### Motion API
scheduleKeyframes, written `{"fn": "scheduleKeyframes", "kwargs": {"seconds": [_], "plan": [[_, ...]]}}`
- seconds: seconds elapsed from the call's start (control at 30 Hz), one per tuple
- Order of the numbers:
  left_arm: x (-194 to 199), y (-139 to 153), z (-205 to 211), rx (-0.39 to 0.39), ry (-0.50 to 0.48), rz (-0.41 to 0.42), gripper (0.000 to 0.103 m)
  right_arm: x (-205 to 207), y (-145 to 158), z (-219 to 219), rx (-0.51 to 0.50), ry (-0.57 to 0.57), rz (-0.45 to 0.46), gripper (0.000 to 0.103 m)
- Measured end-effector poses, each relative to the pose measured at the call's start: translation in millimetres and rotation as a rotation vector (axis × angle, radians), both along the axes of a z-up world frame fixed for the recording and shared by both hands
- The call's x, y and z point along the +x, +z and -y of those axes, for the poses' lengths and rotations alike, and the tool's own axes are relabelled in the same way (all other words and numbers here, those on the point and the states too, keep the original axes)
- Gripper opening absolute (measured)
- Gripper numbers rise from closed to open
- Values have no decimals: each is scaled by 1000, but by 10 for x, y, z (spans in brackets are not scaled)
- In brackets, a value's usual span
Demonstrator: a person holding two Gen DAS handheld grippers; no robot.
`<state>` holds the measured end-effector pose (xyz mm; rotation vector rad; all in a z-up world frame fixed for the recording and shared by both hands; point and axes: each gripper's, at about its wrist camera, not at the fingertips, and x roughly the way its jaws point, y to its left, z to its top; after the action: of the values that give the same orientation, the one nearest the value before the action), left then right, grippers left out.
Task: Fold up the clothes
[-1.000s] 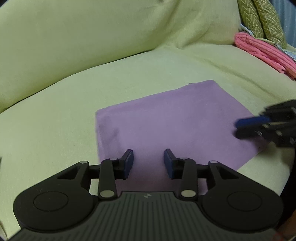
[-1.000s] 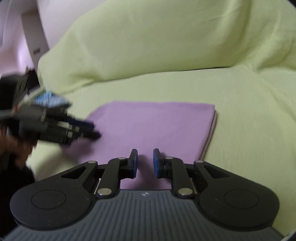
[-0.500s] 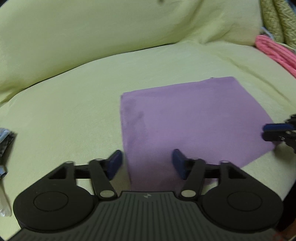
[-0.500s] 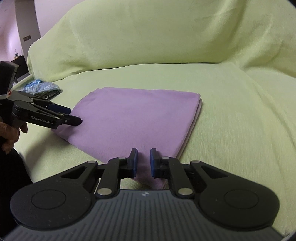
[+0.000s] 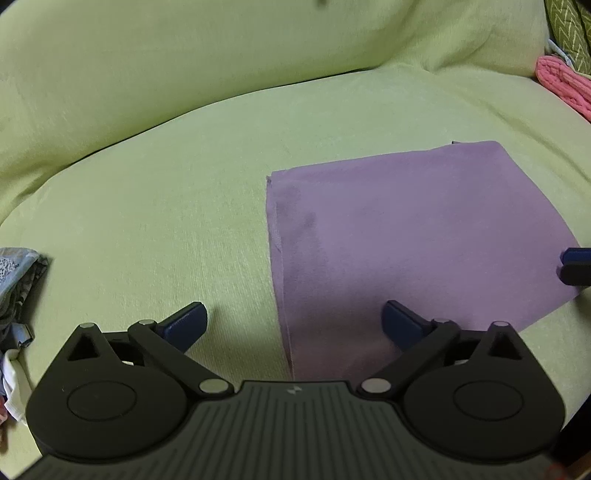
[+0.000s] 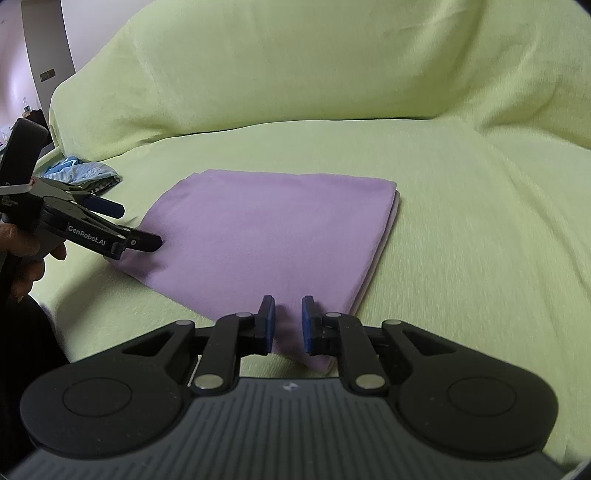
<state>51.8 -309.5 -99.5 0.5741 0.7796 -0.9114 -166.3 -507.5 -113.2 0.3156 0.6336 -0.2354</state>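
A purple cloth (image 5: 406,229) (image 6: 266,229), folded into a flat rectangle, lies on the yellow-green sofa seat (image 5: 147,221). My left gripper (image 5: 293,325) (image 6: 138,226) is over its near left corner. The jaws are opening wide; the cloth's left edge runs between them and neither pad touches it. My right gripper (image 6: 289,321) hovers low at the cloth's near right corner. Its jaws stand a narrow gap apart, and the cloth shows flat through the gap. In the left wrist view only the right gripper's fingertips (image 5: 576,256) show, at the picture's right edge.
A heap of blue and patterned clothes (image 6: 85,175) (image 5: 18,280) lies at the seat's left end. A pink knitted cloth (image 5: 561,85) and a green patterned cushion (image 5: 565,29) sit at the right end. The sofa back (image 6: 295,66) rises behind. A hand (image 6: 26,258) holds the left gripper.
My left gripper's jaws have spread from half open to wide, and it has shifted left, so the cloth's left edge now lies between them. The right gripper has stayed put.
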Motion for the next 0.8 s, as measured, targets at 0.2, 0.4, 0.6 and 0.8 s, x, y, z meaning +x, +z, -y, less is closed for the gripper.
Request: {"fn": "scheduleKeyframes", "kwargs": {"seconds": [0.2,0.4,0.6,0.8], "plan": [[13,-11,-51,-23,-19,3,102,-62,42,16,8,-4,5,25],[87,-9,-71,-34,5,-52,102,-108,132,-52,-57,11,-11,35],[-299,243,-188,-5,-188,274,99,-122,246,-328,-307,97,-97,38],[-1065,183,-429,82,-643,637,100,-4,153,-754,-618,275,-193,38]]}}
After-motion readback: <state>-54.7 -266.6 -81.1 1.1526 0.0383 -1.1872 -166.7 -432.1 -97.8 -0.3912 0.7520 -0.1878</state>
